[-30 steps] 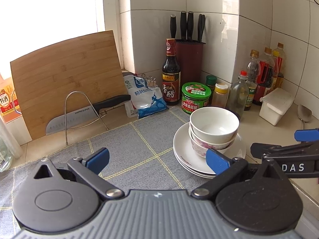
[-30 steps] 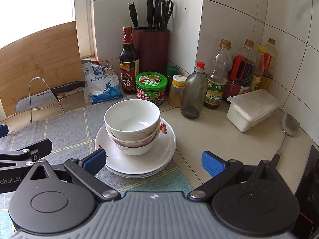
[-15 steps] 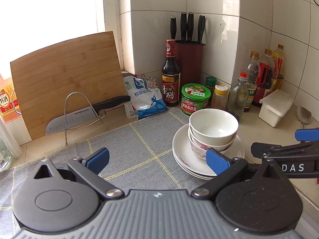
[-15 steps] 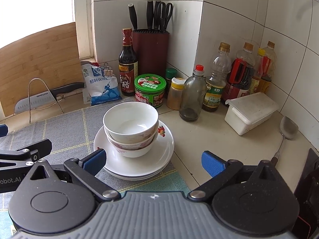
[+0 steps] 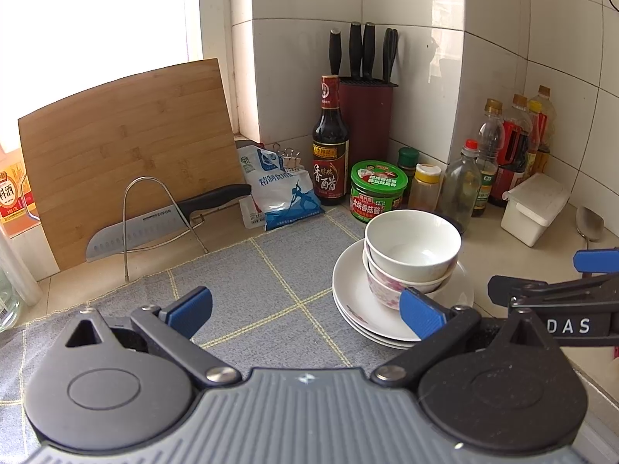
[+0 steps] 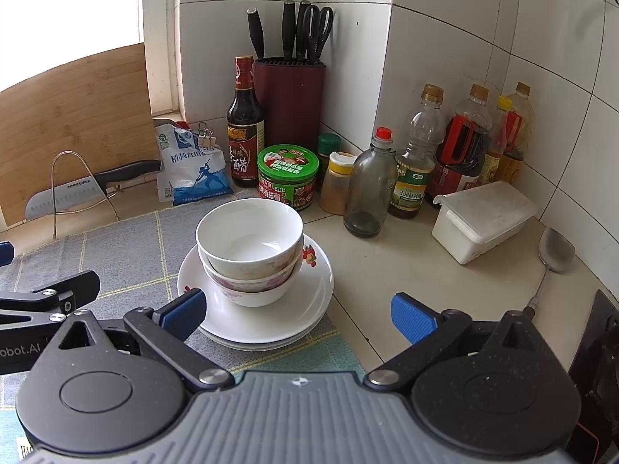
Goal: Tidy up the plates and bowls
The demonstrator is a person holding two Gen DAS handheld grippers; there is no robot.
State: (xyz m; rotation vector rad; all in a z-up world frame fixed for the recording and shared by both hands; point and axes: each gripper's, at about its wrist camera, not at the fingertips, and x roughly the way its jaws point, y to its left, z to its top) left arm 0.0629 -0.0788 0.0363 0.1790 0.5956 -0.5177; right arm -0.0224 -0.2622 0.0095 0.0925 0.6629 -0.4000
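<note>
A plain white bowl (image 5: pixel 413 245) (image 6: pixel 249 234) is nested in a flower-patterned bowl (image 5: pixel 383 288) (image 6: pixel 251 286), and both rest on a stack of white plates (image 5: pixel 354 297) (image 6: pixel 309 305) at the right edge of a grey checked mat (image 5: pixel 247 282). My left gripper (image 5: pixel 305 309) is open and hangs over the mat, left of and nearer than the stack. Its right fingertip overlaps the plates' near rim in the left wrist view. Also open, my right gripper (image 6: pixel 296 315) is in front of the stack with nothing between its fingers.
A cutting board (image 5: pixel 127 147) leans on the wall with a knife (image 5: pixel 154 224) on a wire rack. A salt bag (image 5: pixel 282 189), vinegar bottle (image 5: pixel 329 147), knife block (image 5: pixel 365 116), green jar (image 5: pixel 378 189), several bottles (image 6: pixel 421 154), a white box (image 6: pixel 483 220) and a spoon (image 6: pixel 555 259) crowd the back and right.
Both grippers have drawn back a little from the stack, so the bowls and plates sit slightly farther away in both views. Nothing was taken hold of.
</note>
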